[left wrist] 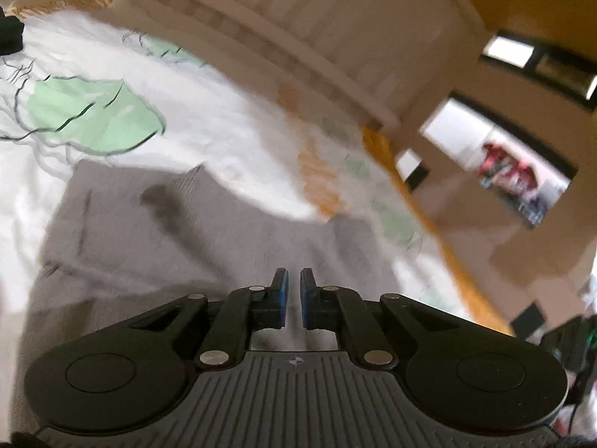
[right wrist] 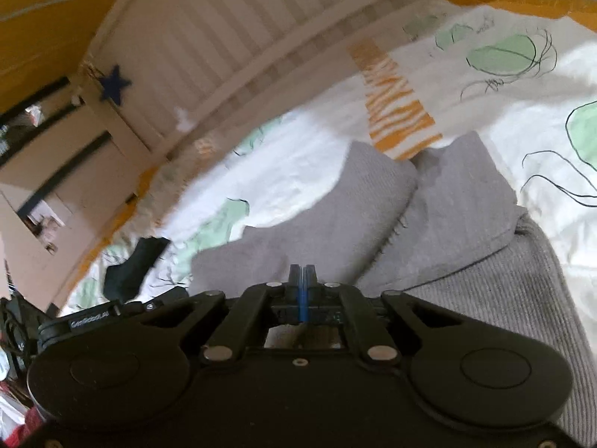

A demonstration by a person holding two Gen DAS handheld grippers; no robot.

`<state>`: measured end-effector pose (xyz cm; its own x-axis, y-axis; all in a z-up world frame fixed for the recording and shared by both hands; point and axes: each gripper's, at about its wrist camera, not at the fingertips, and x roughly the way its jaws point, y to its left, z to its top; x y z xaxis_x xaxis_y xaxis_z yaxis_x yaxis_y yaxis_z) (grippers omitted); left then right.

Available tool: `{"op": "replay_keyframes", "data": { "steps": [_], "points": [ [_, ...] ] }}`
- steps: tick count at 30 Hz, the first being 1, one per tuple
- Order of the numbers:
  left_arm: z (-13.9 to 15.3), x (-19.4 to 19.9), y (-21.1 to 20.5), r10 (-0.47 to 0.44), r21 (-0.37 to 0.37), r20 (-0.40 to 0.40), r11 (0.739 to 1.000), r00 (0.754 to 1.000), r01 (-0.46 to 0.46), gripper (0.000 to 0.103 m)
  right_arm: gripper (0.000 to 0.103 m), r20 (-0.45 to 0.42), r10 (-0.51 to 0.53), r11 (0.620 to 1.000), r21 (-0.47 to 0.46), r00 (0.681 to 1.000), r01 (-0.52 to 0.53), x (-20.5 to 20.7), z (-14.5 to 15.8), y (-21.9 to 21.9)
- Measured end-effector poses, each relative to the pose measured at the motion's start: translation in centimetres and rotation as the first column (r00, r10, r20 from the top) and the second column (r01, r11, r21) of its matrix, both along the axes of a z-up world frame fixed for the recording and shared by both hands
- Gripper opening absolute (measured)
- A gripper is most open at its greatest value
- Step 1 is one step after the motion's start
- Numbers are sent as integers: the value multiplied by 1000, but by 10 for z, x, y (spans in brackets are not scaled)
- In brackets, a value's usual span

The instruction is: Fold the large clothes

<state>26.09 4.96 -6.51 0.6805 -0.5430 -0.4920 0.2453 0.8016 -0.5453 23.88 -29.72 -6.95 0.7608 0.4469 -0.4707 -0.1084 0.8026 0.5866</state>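
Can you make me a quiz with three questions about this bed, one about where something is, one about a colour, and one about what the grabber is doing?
1. Where is the blue star?
A on the white slatted bed end
B on a chair
C on a lamp

2. What colour is the big knitted garment?
A red
B grey
C yellow

3. How is the right gripper?
A wide open
B holding a cup
C shut

Answers: 1 A, it sits on the slats' corner; 2 B, the knit looks grey in both views; 3 C, its blue pads meet.
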Motion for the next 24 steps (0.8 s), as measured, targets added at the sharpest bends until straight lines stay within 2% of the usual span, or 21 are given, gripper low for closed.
{"op": "replay_keyframes", "data": {
  "steps": [2,4,5,6,8,9,12,15,17,18,19,20,21,24],
  "points": [
    [-12,0,1,7,57,-40,998,999,-5,7,8,-46,3,999,-44,999,-5,-1,-11,2],
    [-21,2,7,29,34,-68,999,997,-27,10,17,-80,-21,998,-58,997,16,2,-23,1],
    [-23,4,11,56,11,-76,998,996,-55,19,18,-91,-33,999,-43,995,29,4,-26,1],
    [-22,6,13,81,-4,-75,997,994,-82,41,20,-102,-47,999,-29,994,44,8,-29,-1],
    [-17,12,15,121,-19,-39,992,992,-121,58,35,-103,-63,998,-13,993,62,13,-32,-4],
    [-14,15,14,136,-20,-20,991,991,-136,58,42,-100,-67,998,-11,993,66,16,-32,-4],
    [-6,27,13,164,-26,23,986,986,-164,61,44,-77,-69,998,-4,995,69,20,-31,-3],
    [-9,50,9,177,-26,-25,984,984,-178,64,50,-75,-60,998,-5,995,60,26,-33,-1],
    [-17,67,9,151,-49,-87,987,985,-156,61,51,-88,-58,998,-7,994,58,32,-36,4],
    [-21,74,8,135,-63,-105,988,985,-142,36,51,-97,-55,999,-8,994,54,35,-39,7],
    [-21,79,8,134,-57,-116,988,984,-141,15,43,-109,-48,999,-14,993,46,38,-40,9],
    [-16,80,10,156,-22,-112,987,981,-159,4,11,-111,-41,999,-25,993,38,39,-40,11],
    [-11,79,12,155,-21,-88,987,984,-157,4,10,-96,-40,998,-43,995,36,37,-36,13],
    [6,67,23,113,-66,-9,991,994,-113,4,10,2,-20,1000,3,1000,20,20,-14,13]
  ]
}}
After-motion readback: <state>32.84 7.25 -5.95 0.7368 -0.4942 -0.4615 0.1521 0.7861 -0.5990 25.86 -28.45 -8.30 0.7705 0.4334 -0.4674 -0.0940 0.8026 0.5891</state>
